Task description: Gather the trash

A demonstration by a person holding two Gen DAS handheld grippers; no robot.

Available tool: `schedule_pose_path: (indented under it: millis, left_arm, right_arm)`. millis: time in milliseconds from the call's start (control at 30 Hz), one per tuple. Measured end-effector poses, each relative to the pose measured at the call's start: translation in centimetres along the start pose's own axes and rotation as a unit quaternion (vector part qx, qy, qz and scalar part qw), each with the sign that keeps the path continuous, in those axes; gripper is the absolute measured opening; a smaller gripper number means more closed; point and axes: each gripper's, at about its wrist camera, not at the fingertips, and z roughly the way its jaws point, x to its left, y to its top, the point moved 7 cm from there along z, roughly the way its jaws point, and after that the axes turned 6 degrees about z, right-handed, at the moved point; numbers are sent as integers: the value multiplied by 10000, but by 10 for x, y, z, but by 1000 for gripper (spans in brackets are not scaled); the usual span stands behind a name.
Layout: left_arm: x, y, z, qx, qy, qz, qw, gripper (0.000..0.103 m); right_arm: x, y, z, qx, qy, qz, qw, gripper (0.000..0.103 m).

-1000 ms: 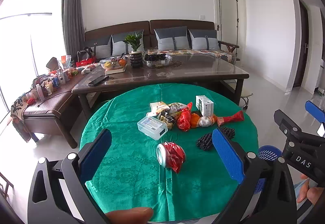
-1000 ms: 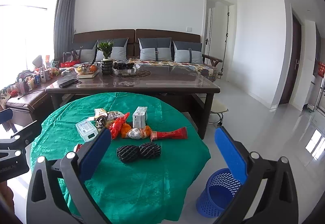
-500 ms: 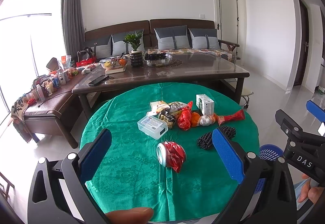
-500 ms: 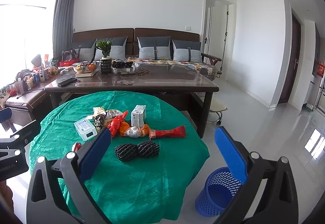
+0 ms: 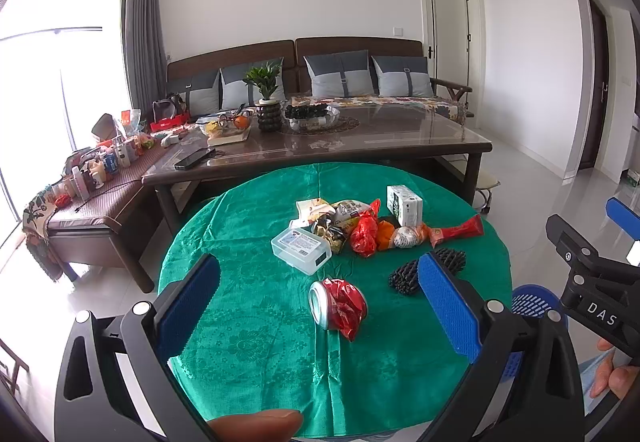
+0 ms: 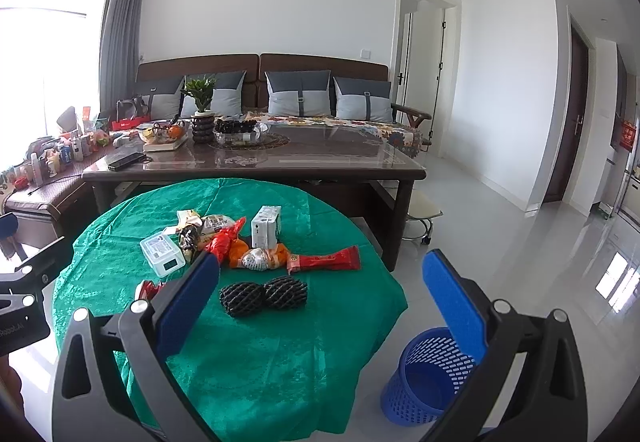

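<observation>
Trash lies on a round table with a green cloth (image 5: 260,322) (image 6: 280,354). A crushed red can (image 5: 339,306) lies nearest, between the fingers of my open, empty left gripper (image 5: 318,306). Black foam netting (image 5: 404,274) (image 6: 262,294), a clear plastic box (image 5: 301,249) (image 6: 162,253), a white carton (image 5: 404,205) (image 6: 266,227), red wrappers (image 5: 456,230) (image 6: 324,260) and snack bags (image 5: 344,217) sit behind. My right gripper (image 6: 320,302) is open and empty above the table's right edge. A blue mesh bin (image 6: 428,374) (image 5: 532,300) stands on the floor at right.
A dark coffee table (image 5: 320,149) (image 6: 256,161) with a plant, bowls and a phone stands behind the round table. A sofa (image 5: 296,77) lines the wall. A cluttered bench (image 5: 88,181) is at left. A small stool (image 6: 420,213) stands beside the coffee table.
Both grippers have drifted slightly; the right view has shifted a little so the table and bin sit slightly more to the left. Nothing was grasped or moved.
</observation>
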Motion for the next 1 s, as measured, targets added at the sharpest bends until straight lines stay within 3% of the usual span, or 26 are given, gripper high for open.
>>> schedule_pose_path:
  millis: [1000]
  left_arm:
    - [-1, -6, 1, 15, 0, 15, 10000, 98]
  right_arm:
    - [-8, 2, -3, 9, -98, 31, 9999, 98]
